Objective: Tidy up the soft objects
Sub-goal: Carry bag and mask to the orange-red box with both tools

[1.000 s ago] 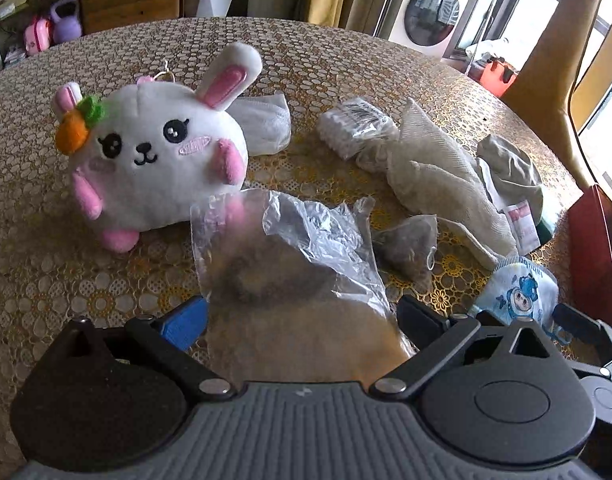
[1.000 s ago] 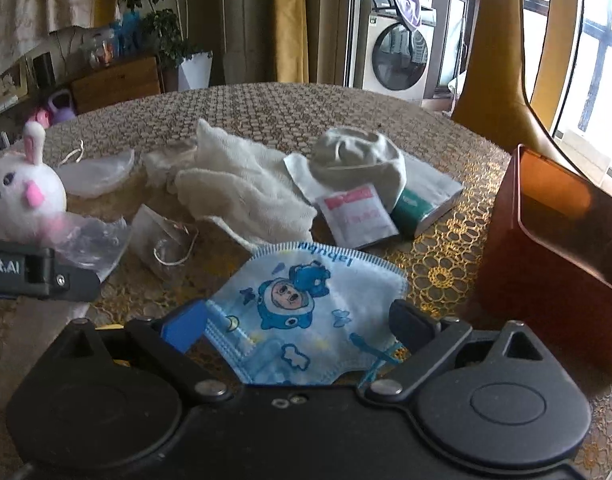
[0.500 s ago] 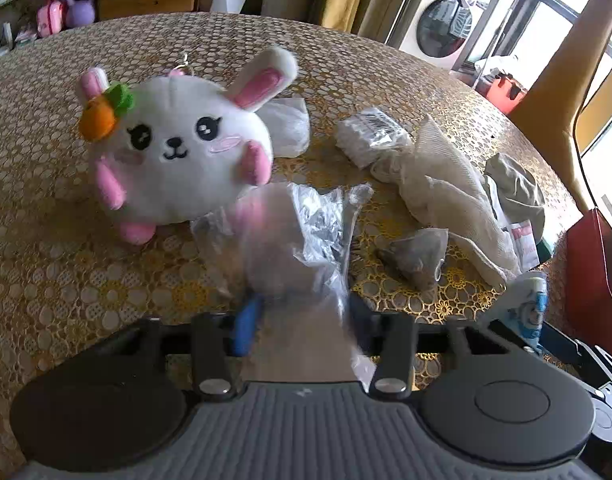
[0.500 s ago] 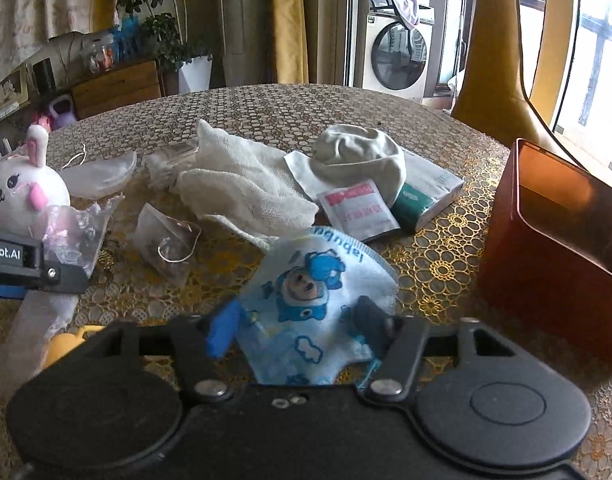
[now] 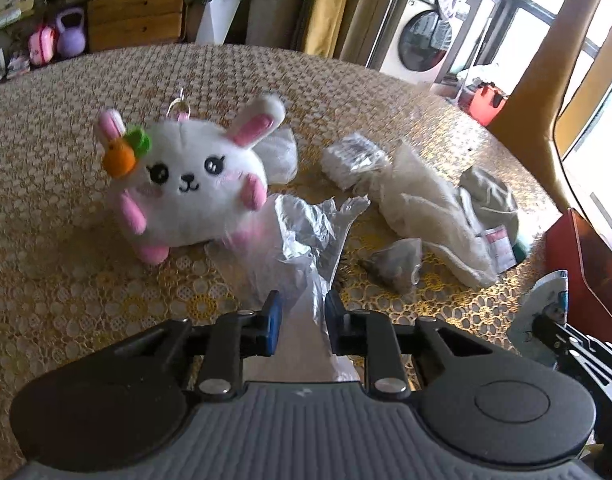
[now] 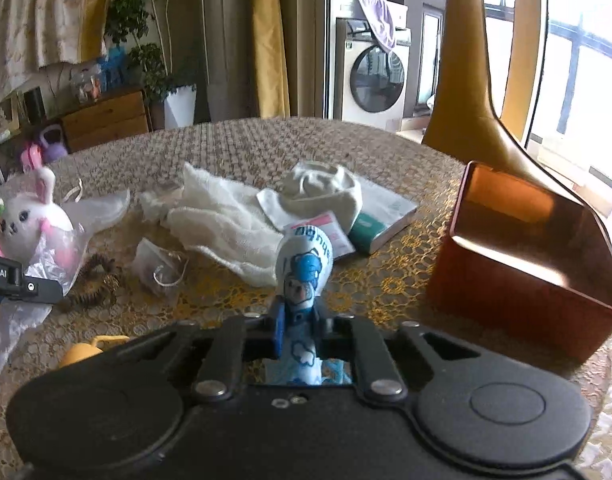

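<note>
1. An orange-brown bin [image 6: 522,256] stands on the lace-covered surface [image 6: 246,144] at the right; what shows of its inside is bare.
2. A small clear pouch [image 6: 158,268] near the white cloth [image 6: 222,224] holds something dark that is too small to tell.
3. The left gripper [image 5: 300,316] has its jaws clamped on a crumpled clear plastic bag [image 5: 306,236], which rises just in front of the plush bunny [image 5: 186,184].
4. The right gripper [image 6: 300,320] has its jaws pressed together on a blue cartoon face mask [image 6: 306,264], which stands upright between them, left of the bin.
</note>
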### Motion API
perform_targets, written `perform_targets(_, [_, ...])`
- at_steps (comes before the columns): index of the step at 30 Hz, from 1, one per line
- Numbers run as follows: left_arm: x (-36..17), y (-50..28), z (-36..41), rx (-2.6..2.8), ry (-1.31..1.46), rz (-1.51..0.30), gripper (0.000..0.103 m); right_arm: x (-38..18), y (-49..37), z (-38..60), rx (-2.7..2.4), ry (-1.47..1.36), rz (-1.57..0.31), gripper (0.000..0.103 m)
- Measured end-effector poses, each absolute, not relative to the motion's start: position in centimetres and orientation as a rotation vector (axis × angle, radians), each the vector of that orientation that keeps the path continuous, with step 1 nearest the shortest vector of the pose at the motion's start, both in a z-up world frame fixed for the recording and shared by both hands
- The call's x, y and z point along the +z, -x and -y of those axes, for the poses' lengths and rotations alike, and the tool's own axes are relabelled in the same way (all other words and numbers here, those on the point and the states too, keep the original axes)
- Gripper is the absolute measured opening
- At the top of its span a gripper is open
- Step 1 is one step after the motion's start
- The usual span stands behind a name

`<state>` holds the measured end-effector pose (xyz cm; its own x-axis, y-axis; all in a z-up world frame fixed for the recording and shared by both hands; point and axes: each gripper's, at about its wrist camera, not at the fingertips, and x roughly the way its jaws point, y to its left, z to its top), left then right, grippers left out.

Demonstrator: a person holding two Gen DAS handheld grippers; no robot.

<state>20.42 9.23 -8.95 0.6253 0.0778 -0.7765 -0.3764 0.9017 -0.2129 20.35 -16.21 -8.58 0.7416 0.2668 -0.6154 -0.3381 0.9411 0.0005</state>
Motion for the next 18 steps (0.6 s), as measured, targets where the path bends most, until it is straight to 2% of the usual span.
perform_targets(6, [-6.8,-19.4,-8.3,0.242,0.342,-0.82,0.022,-6.1,-18.9,17.8,0.356,0.081,-0.613,0.008])
perform_targets(8, [-6.1,-19.1,-7.7,0.227,0.311,-0.805,0.014,-5.3,-18.3,18.4,0.364,0.077,-0.592,0.008])
perform_targets(18, [-2.4,-18.8,-4.2,0.122,0.299,-0.777,0.014,-2.0,-17.4,21.5,0.372,0.021,-0.568,0.008])
